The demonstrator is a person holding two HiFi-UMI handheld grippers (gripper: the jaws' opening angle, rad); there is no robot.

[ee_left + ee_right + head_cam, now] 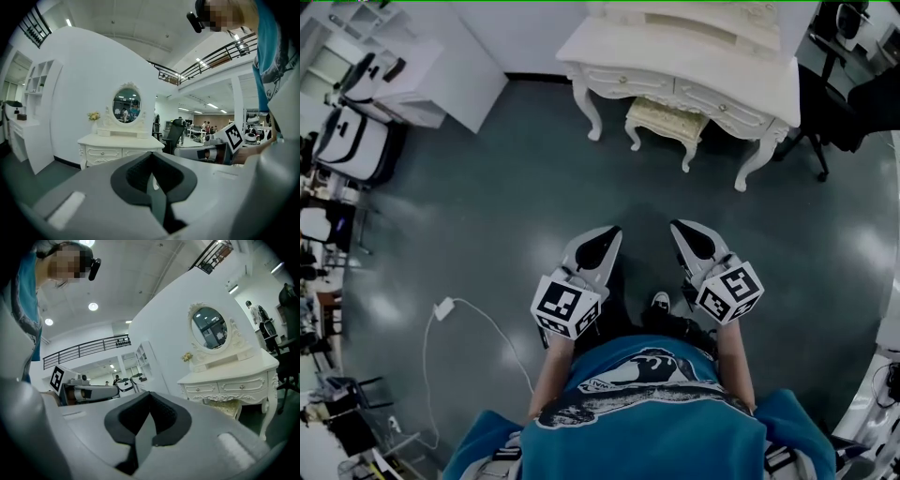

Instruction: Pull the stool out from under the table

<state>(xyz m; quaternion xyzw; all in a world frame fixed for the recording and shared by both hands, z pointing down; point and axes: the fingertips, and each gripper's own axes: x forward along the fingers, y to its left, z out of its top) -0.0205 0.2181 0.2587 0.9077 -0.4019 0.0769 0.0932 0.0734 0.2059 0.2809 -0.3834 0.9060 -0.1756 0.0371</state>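
Observation:
A cream stool [666, 117] with a padded seat stands tucked under the cream dressing table [694, 66] at the far side of the grey floor. In the right gripper view, the stool [226, 407] shows below the table's drawers [229, 385]. My left gripper [606, 234] and right gripper [679, 228] are held side by side in front of me, well short of the stool. Both point toward it, shut and empty. The left gripper view shows the table [117, 143] and its oval mirror [126, 105]; the stool is hidden there behind the gripper's body.
A white shelf unit [441, 75] stands at the back left. A black office chair [830, 103] sits right of the table. A white adapter with a cable [443, 307] lies on the floor to my left. Dark chairs [328, 225] line the left edge.

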